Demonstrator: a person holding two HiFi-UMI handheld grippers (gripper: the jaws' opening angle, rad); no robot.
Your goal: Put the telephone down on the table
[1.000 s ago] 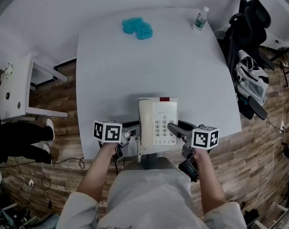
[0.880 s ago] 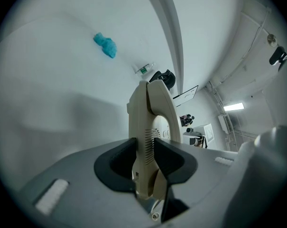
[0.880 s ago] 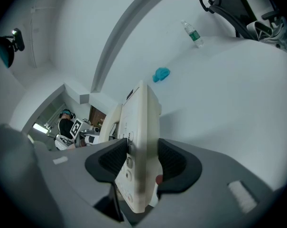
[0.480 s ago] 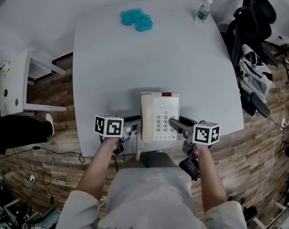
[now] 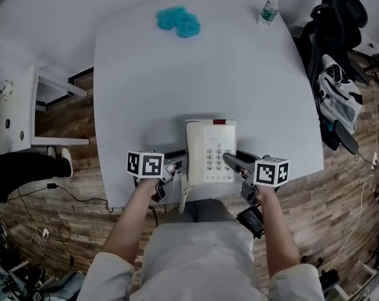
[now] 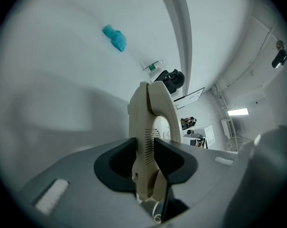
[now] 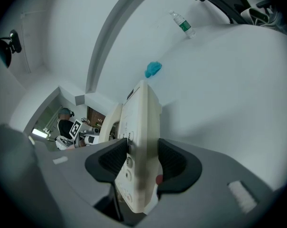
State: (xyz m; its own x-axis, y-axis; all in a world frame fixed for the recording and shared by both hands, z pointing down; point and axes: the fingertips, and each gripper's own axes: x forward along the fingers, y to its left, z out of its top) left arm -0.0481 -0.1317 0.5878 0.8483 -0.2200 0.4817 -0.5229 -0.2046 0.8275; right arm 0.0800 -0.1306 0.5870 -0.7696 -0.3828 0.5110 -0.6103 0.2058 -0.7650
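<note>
i hold the telephone [image 5: 210, 150] from both sides. the left hand-held gripper [image 6: 143, 148] clamps its handset side and the right hand-held gripper [image 7: 143, 158] its keypad side, jaws wide on the body. the telephone sits between them, over the near edge of the table [image 5: 195, 74]; contact unconfirmed. i judge the twin grip keeps it level for set-down.
</note>
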